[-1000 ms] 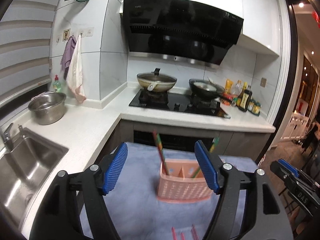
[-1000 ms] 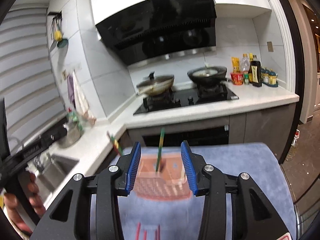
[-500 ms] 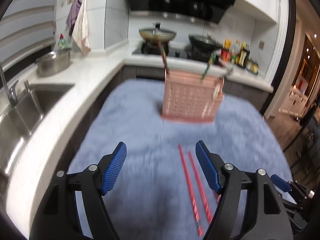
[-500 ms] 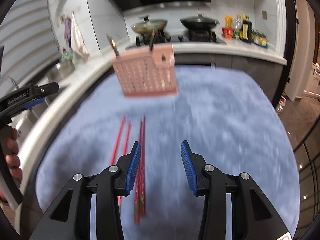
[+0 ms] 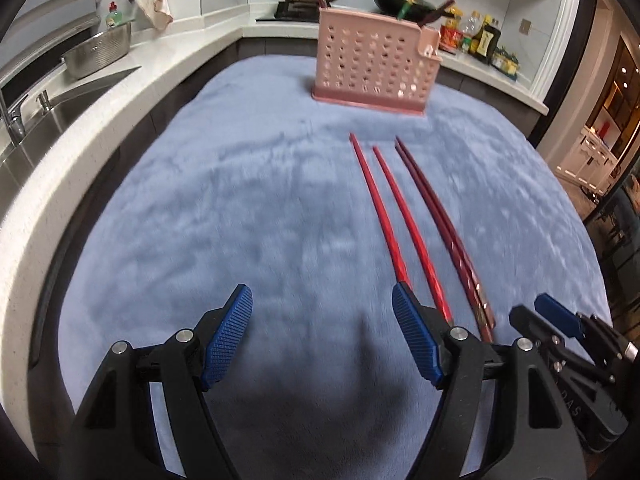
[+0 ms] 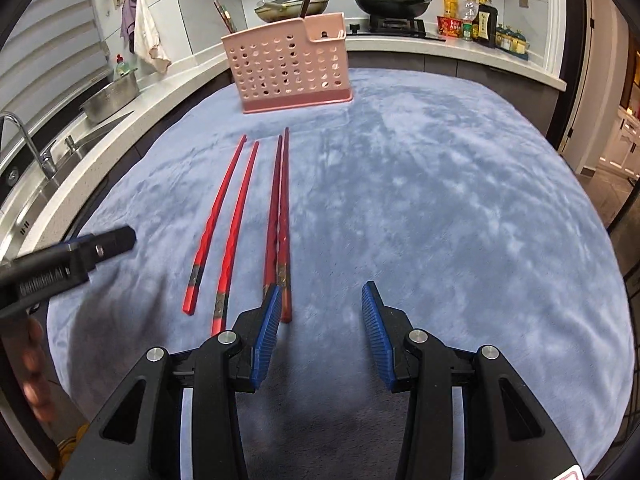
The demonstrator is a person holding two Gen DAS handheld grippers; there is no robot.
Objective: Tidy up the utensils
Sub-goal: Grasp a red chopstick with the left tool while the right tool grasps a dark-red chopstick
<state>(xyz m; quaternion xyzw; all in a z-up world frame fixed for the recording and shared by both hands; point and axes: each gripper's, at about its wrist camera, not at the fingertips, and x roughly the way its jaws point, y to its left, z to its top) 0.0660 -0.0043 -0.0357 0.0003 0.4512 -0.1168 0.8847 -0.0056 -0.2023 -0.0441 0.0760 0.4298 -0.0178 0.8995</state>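
- A kitchen with white tiled walls and a white L-shaped countertop wraps around a table draped in a plush grey-blue cloth, where the utensils lie.
- Nearest each lens, two black handheld grippers with ribbed blue pads hang over the cloth: the left gripper has its fingers spread wide with nothing between them, and the right gripper has its fingers parted more narrowly, also over bare cloth.
- Four red chopsticks lie flat on the cloth, roughly parallel, tips pointing away toward the holder: a brighter red pair of chopsticks set slightly apart from each other, and a darker red pair of chopsticks lying side by side and touching.
- The left pad of the right gripper sits just beside the near ends of the darker pair; the right pad of the left gripper overlaps the near end of one brighter stick in the left wrist view.
- Beyond the chopsticks, one perforated pink plastic utensil holder stands upright on the cloth, with a few chopsticks poking from its top.
- Farthest back, two lidded pans sit on a black hob, a steel basin rests by the sink, and a row of bottles lines the counter.
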